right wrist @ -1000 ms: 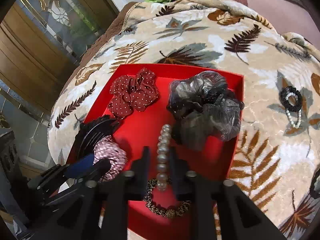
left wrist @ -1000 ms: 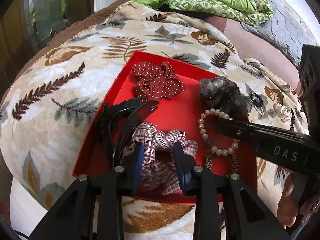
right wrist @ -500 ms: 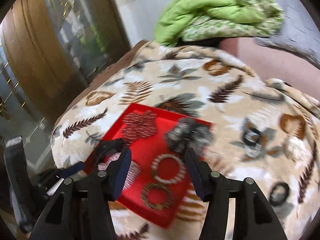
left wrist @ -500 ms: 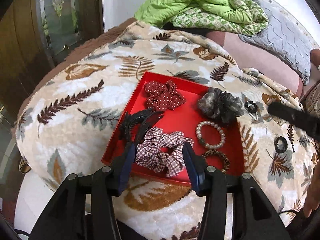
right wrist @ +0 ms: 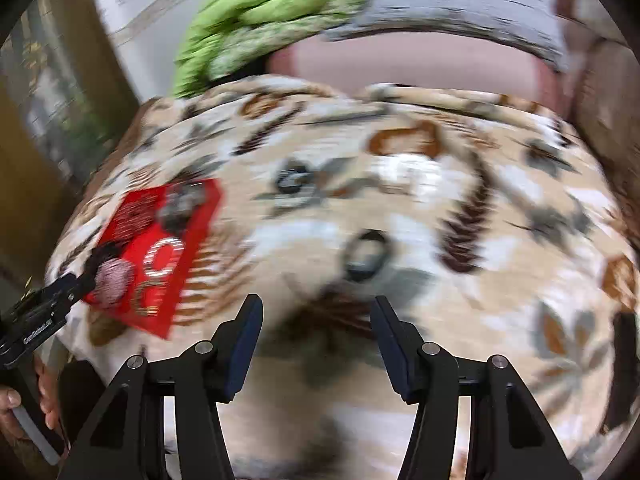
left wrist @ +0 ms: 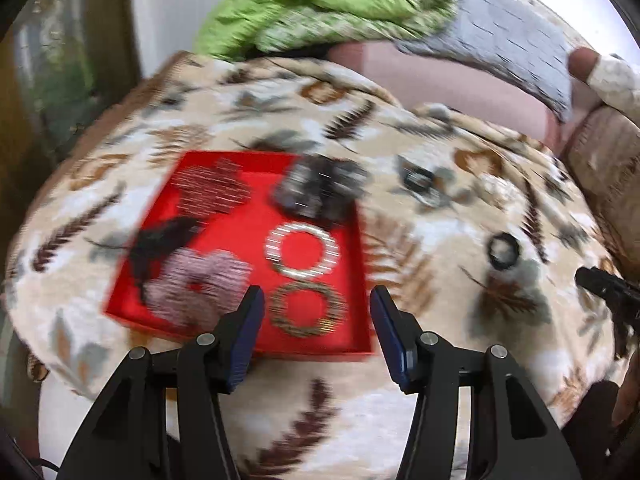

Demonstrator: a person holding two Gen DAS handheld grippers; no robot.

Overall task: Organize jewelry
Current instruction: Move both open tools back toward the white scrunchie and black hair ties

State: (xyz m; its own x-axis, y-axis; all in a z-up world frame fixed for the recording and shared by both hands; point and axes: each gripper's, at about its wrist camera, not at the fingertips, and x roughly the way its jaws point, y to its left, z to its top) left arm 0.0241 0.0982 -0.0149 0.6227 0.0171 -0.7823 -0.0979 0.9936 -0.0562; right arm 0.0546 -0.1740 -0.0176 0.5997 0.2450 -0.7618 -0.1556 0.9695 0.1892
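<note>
The left gripper [left wrist: 317,332] hangs over the near edge of the red tray [left wrist: 240,224], its jaws opening with nothing pinched between them; the leopard-print ring [left wrist: 307,310] shows in the gap beyond the tips, lying flat in the tray. Just behind that ring lies the pearl bracelet [left wrist: 303,249], the two almost touching. To their left sits the checked pink scrunchie [left wrist: 200,284], with a black hair clip [left wrist: 160,240] beside it, a dotted dark-red scrunchie [left wrist: 214,188] at the tray's far left and a grey gauzy scrunchie [left wrist: 320,192] at its far right corner.

The right gripper [right wrist: 316,330] stands spread and empty above the leaf-patterned blanket [right wrist: 400,208], well clear of the tray, which lies off to its left. Ahead of its tips a dark hair tie [right wrist: 364,258] lies on the blanket, too blurred to tell more. Farther back lies another dark ring [right wrist: 292,180], also blurred. Beyond the blanket a green quilt [left wrist: 320,4] and a grey pillow [left wrist: 500,40] are heaped.
</note>
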